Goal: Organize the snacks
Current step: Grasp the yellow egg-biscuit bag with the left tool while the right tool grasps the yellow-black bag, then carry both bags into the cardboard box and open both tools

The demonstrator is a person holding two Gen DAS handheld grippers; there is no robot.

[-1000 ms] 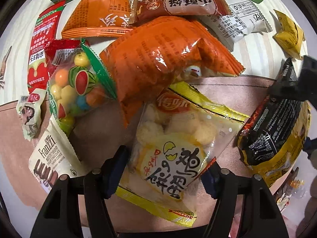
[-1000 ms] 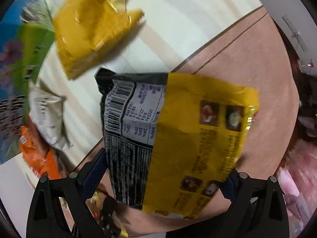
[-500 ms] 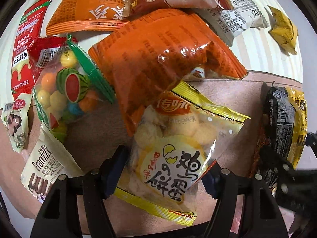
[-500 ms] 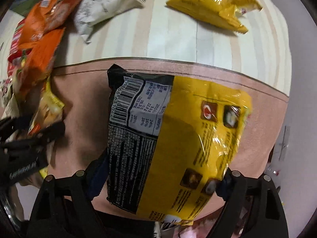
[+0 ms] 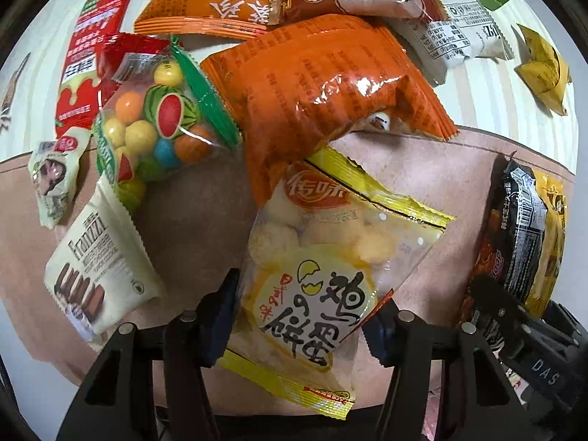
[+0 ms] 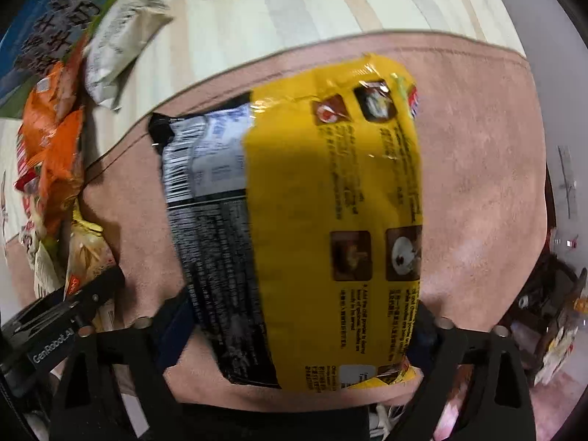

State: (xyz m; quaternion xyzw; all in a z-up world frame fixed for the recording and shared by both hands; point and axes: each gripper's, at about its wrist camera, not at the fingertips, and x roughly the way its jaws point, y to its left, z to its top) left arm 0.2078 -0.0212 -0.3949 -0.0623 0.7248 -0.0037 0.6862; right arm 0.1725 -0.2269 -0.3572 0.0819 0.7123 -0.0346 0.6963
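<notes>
My left gripper (image 5: 303, 316) is closing on the yellow egg-biscuit bag (image 5: 323, 275) lying on the pink mat (image 5: 191, 220) — my right gripper (image 6: 301, 327) is closing around the noodle packet (image 6: 312, 220); the orange bag (image 5: 323, 77) lies beyond.

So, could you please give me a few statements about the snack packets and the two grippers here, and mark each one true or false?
1. The egg-biscuit packet sits between the left gripper fingers. True; the fingers are closing on it.
2. The right gripper straddles a red packet. False; it is a yellow-and-black noodle packet.
3. The bag of coloured candy balls shows a watermelon print. True.
4. The large orange packet lies clear of the egg-biscuit packet. False; its lower edge overlaps the egg-biscuit packet's top.
5. The Franzzi packet is mostly black. False; it is cream with brown wafers.
</notes>
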